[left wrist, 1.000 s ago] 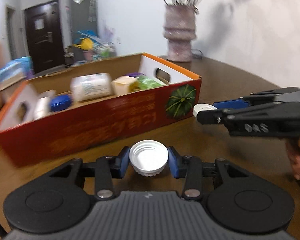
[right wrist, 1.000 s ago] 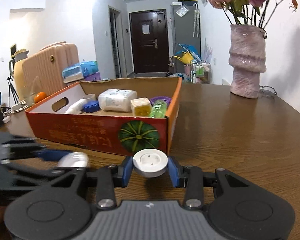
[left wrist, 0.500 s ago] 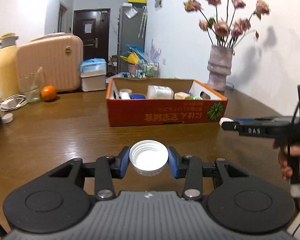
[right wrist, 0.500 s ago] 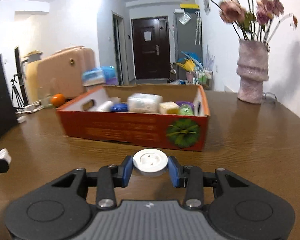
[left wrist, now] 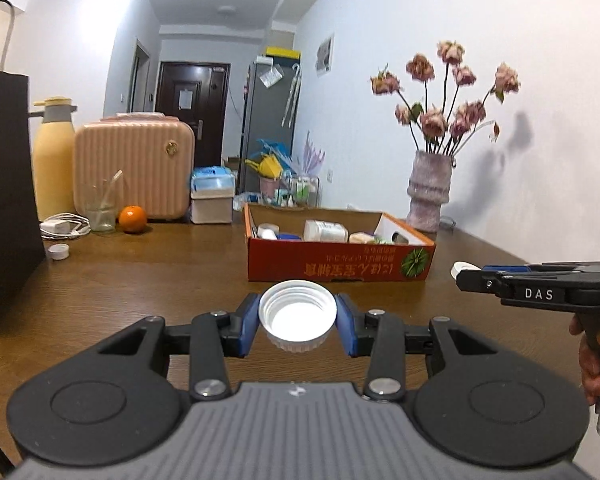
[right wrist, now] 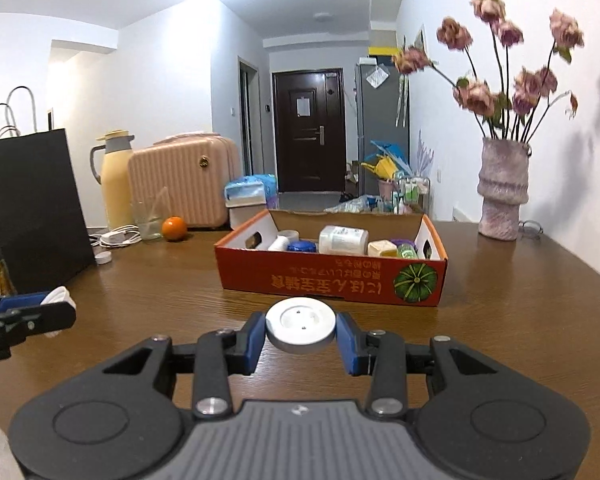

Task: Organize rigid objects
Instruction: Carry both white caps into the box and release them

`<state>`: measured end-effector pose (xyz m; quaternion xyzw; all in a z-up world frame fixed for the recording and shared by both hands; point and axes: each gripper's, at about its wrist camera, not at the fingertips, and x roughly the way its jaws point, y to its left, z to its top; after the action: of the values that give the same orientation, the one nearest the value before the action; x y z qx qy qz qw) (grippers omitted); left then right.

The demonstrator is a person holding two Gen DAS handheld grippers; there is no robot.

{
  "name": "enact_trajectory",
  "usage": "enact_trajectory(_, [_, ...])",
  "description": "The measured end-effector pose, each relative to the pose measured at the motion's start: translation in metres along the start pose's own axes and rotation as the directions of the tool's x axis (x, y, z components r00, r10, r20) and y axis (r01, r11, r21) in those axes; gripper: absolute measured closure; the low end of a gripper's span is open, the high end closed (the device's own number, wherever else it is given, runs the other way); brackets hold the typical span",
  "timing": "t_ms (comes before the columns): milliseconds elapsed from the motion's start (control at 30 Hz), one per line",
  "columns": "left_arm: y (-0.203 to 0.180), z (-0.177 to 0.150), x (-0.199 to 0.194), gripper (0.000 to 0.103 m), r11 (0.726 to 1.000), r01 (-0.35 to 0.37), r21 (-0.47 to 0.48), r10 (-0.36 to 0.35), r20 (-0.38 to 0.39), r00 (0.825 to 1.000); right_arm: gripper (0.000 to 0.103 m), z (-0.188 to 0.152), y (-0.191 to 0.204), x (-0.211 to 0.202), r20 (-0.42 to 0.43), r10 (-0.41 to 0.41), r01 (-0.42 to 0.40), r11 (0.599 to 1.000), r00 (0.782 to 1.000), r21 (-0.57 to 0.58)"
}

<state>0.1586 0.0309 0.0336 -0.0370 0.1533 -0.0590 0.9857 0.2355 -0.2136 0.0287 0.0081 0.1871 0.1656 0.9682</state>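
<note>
My left tongs (left wrist: 297, 323) are clamped on a white cap (left wrist: 297, 318), its open threaded side turned up toward me, the blue pads (left wrist: 249, 322) pressing it from both sides above the worktop (left wrist: 140, 280). My right tongs (right wrist: 300, 331) are clamped on a white lid (right wrist: 300, 325), flat top up, with two small dots showing on a raised round centre. Both pieces hang in the air on the near side of the red box (right wrist: 332, 276), well apart from it. The box sits mid-worktop with a green pumpkin picture on its near wall at the right end; inside I see a white bottle (right wrist: 343, 239) lying on its side, a blue cap (right wrist: 302, 246) left of it, a pale yellow block (right wrist: 382, 248) to its right and something green at the far right end. From the left view my right tongs reach in from the right edge, a hand (left wrist: 592, 360) gripping the handle, the lid just showing at the tip. Far left on the worktop stand a black bag (right wrist: 32, 208), a yellow flask (right wrist: 114, 184), a glass (right wrist: 150, 220), an orange (right wrist: 174, 228) and a pink suitcase (right wrist: 184, 188); a small white cap (right wrist: 103, 257) lies near the cables. A vase (right wrist: 502, 192) of dried roses stands far right by the wall
</note>
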Motion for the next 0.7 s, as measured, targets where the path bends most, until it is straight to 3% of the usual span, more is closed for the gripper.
enact_trajectory(433, [-0.02,-0.003,-0.057,0.062,0.998,0.043,0.04,-0.046,0.091,0.995,0.065,0.001,0.024,-0.07,0.109,-0.002,0.004,1.0,0.994,-0.021])
enact_trajectory(700, [-0.01,-0.001,-0.03,0.063,0.999,0.047,0.013,-0.048,0.049,0.998,0.065,-0.002,0.011,-0.056,0.112,-0.02,0.019,1.0,0.993,0.015])
